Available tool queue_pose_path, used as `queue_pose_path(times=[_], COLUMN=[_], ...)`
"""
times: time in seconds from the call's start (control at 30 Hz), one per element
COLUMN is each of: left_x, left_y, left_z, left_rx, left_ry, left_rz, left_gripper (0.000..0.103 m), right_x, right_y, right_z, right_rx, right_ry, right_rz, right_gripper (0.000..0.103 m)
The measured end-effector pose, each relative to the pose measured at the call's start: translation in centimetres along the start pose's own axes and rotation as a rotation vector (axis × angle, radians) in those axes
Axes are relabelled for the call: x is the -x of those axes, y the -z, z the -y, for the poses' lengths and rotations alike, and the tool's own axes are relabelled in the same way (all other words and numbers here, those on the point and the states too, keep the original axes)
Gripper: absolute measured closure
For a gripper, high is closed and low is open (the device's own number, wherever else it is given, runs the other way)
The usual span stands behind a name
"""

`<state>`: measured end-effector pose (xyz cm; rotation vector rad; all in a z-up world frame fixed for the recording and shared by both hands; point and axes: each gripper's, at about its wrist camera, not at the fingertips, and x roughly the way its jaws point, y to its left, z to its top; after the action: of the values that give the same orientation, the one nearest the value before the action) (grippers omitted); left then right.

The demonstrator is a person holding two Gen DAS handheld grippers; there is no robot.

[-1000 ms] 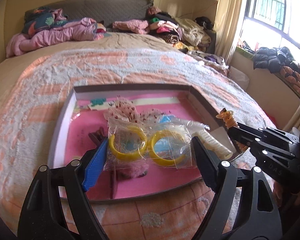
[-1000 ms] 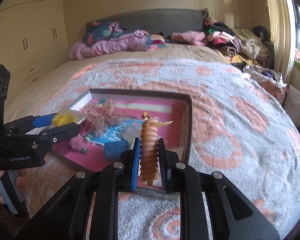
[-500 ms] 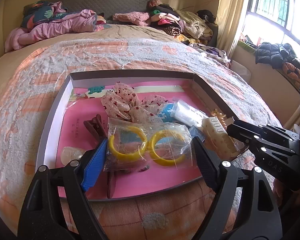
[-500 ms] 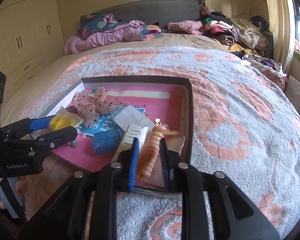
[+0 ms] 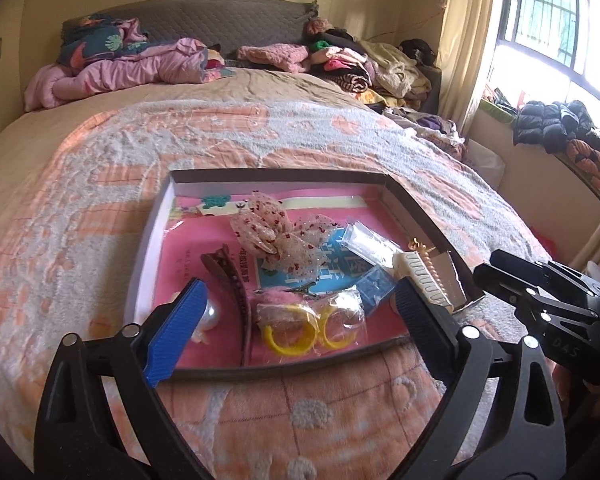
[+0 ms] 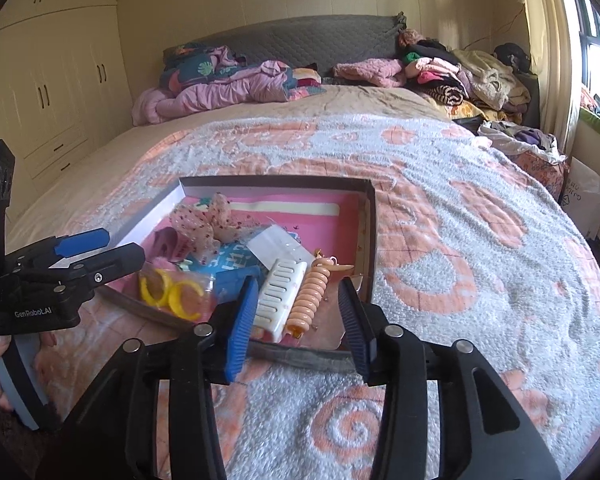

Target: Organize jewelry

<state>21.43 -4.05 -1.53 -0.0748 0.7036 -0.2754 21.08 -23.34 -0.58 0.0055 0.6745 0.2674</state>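
Spiral hair tie (image 6: 308, 294) lies in box (image 6: 370, 236), beyond parted right gripper (image 6: 300, 316).

Spiral clip (image 6: 308, 296) lies in tray (image 6: 370, 232), beside comb (image 6: 278, 296).

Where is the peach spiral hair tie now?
In the right wrist view, the peach spiral hair tie lies in the tray's near right corner, beside the white comb clip.

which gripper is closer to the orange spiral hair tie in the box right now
Right. The right gripper sits open just short of the orange spiral hair tie, which lies past its fingers. The left gripper is open over the bagged yellow rings, farther off.
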Motion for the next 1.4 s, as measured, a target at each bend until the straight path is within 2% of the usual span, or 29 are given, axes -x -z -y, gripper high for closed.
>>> queue_pose_path(times=[0.1, 0.2, 0.27, 0.47, 0.53, 0.87, 1.1, 1.4], left_x=[1.5, 3.2, 4.4, 7.6, 8.5, 12.5, 13.6, 14.5], left_y=[0.0, 0.2, 0.5, 1.9, 2.5, 5.4, 7.2, 9.0], left_z=[-0.2, -0.2, -0.3, 0.0, 0.1, 0.0, 0.3, 0.6], left_rx=[0.014, 0.026, 0.041, 0.040, 0.036, 0.033, 0.022, 0.004], left_ry=[-0.004, -0.008, -0.002, -0.012, -0.019, -0.049, -0.073, -0.061], left_rz=[0.017, 0.037, 0.049, 0.078, 0.081, 0.110, 0.135, 0.196], left_gripper=[0.013, 0.013, 0.013, 0.011, 0.011, 0.011, 0.011, 0.011], right_x=[1.5, 3.0, 4.3, 7.4, 8.2, 11.3, 12.2, 13.6], right_y=[0.1, 0.3, 0.4, 1.1, 1.5, 3.8, 5.5, 7.6], right_z=[-0.6, -1.2, -1.7, -3.4, -3.9, -5.2, -5.6, -5.5], right_rx=[0.006, 0.009, 0.007, 0.041, 0.049, 0.066, 0.064, 0.042], right_ry=[-0.002, -0.006, -0.013, -0.012, -0.009, -0.009, 0.000, 0.028], right_rz=[0.026, 0.045, 0.063, 0.106, 0.117, 0.138, 0.148, 0.238], right_gripper=[0.053, 0.041, 0.028, 0.012, 0.009, 0.006, 0.006, 0.006])
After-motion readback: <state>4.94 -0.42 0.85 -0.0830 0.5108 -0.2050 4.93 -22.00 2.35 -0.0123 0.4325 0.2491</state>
